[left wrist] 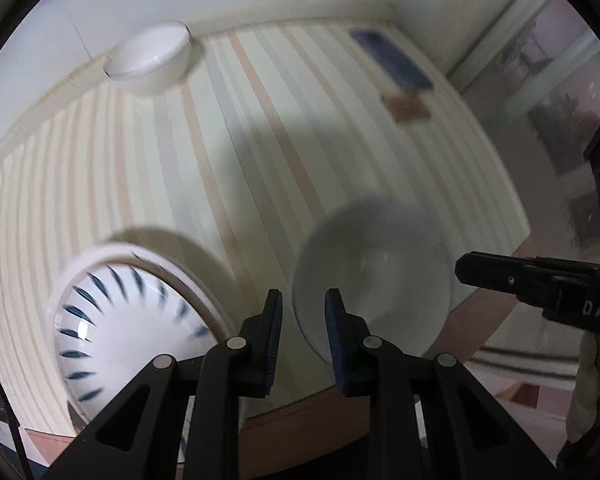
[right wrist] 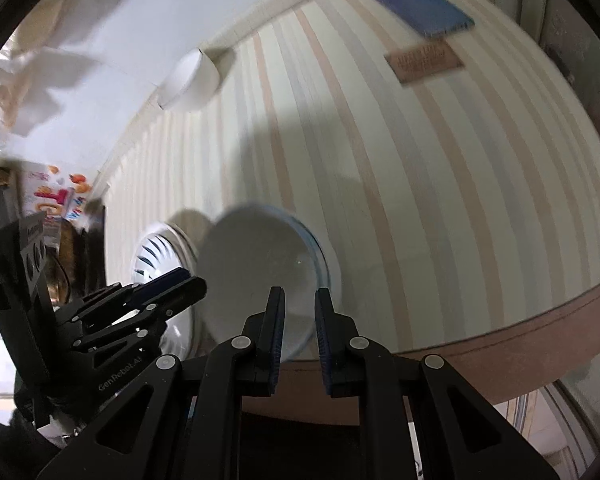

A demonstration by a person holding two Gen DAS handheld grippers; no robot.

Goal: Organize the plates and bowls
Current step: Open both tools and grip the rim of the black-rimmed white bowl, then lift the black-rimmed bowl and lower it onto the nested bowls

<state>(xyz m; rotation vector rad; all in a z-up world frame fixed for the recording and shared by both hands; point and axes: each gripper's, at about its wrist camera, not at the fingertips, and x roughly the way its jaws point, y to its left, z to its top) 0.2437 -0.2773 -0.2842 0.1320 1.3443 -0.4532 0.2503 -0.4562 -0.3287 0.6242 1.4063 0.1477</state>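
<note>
In the left wrist view, the left gripper (left wrist: 302, 334) was seen with jaws drawn together on nothing, above the table edge. The plain bowl (left wrist: 374, 280) and the patterned dish (left wrist: 134, 332) stood apart on the striped tablecloth (left wrist: 260, 140); another white bowl (left wrist: 150, 58) sat far off.

In the right wrist view, the right gripper (right wrist: 300, 334), jaws likewise together and empty, hung over the plain bowl (right wrist: 260, 268). Nothing appeared stacked; the sorting was judged barely begun.

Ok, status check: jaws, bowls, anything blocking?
Left gripper and right gripper shut, empty. Plain bowl at table's near edge, patterned bowl beside it, white bowl at the wall. Nothing blocking.
</note>
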